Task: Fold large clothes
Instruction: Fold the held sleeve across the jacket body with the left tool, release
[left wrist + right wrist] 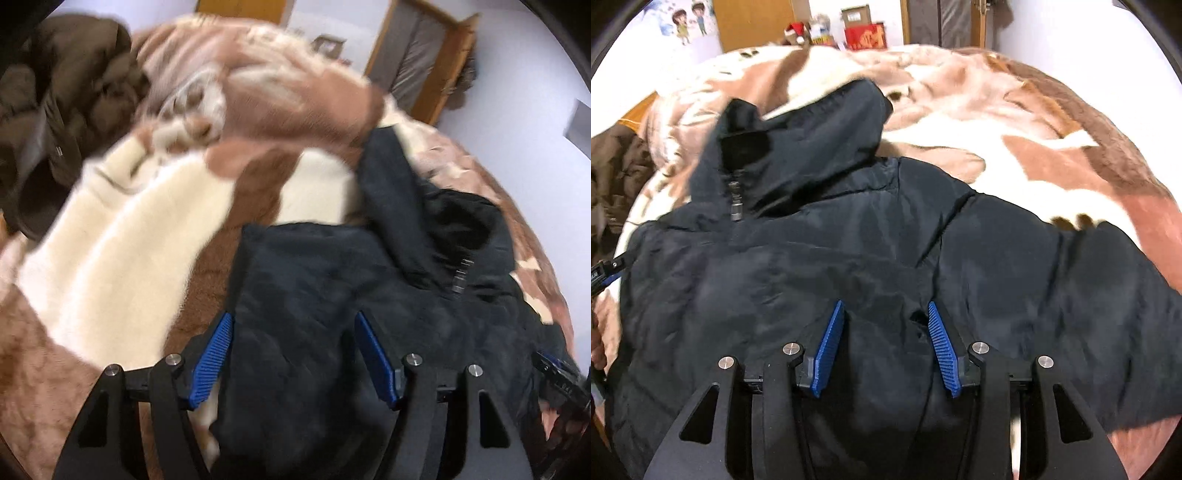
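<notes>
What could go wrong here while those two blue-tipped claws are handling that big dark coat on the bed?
The dark jacket is bulky, so a bunch of it could slip from the right gripper or the left gripper. Its hood lies crumpled and could get folded in crooked. The fluffy blanket beneath might get pinched along with it.

My bed is covered by a brown-and-cream blanket (1052, 122). A dark jacket (849, 240) lies spread on it before me, a brown coat (55, 110) heaped far left.
</notes>
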{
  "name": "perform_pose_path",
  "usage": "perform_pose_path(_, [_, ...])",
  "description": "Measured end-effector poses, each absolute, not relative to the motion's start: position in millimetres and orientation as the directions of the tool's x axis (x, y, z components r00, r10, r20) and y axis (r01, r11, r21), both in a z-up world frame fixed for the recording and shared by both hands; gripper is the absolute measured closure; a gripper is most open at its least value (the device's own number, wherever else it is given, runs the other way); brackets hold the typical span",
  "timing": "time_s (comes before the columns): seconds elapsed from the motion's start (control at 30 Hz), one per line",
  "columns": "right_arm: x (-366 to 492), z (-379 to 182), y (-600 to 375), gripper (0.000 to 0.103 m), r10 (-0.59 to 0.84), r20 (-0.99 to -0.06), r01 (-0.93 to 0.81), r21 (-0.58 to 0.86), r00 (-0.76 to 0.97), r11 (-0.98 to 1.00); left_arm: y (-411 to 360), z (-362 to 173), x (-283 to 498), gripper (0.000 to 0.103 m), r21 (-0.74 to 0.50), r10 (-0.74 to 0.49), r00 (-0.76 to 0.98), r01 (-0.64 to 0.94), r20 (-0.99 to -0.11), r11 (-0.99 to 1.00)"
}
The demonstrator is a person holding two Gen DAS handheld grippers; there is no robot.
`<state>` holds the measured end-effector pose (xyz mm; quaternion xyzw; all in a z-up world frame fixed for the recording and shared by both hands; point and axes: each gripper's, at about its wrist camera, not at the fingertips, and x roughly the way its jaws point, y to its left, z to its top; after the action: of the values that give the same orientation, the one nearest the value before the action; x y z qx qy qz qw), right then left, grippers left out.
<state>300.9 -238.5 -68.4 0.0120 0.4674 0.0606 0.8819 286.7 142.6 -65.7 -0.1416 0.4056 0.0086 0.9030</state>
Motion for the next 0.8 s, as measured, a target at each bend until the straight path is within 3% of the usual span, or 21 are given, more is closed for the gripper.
perform_pose_path(0.07, [294,-83,-241,0.056,0.114,-0.842,-0.09,0.078,0.528,0.993,133,-67,275,0.033,-0.23,-0.105,0.661,-0.105,-0.743,0.968])
perform_pose_path(0.17, [303,-101,-246,0.055,0.119,-0.865,-0.091,0.085,0.488,0.992,123,-99,283,0.035,-0.095,-0.017,0.574,-0.105,-0.818,0.99])
perform_pose_path(0.33, [286,-63,-248,0.054,0.09,-0.827,-0.08,0.055,0.555,0.995,127,-88,272,0.036,-0.156,-0.041,0.573,-0.153,-0.818,0.976])
perform_pose_path(0.8, [128,-26,-293,0.046,0.179,-0.802,-0.017,0.206,0.57,0.978,45,-23,137,0.035,-0.154,-0.147,0.624,0.043,-0.767,0.987])
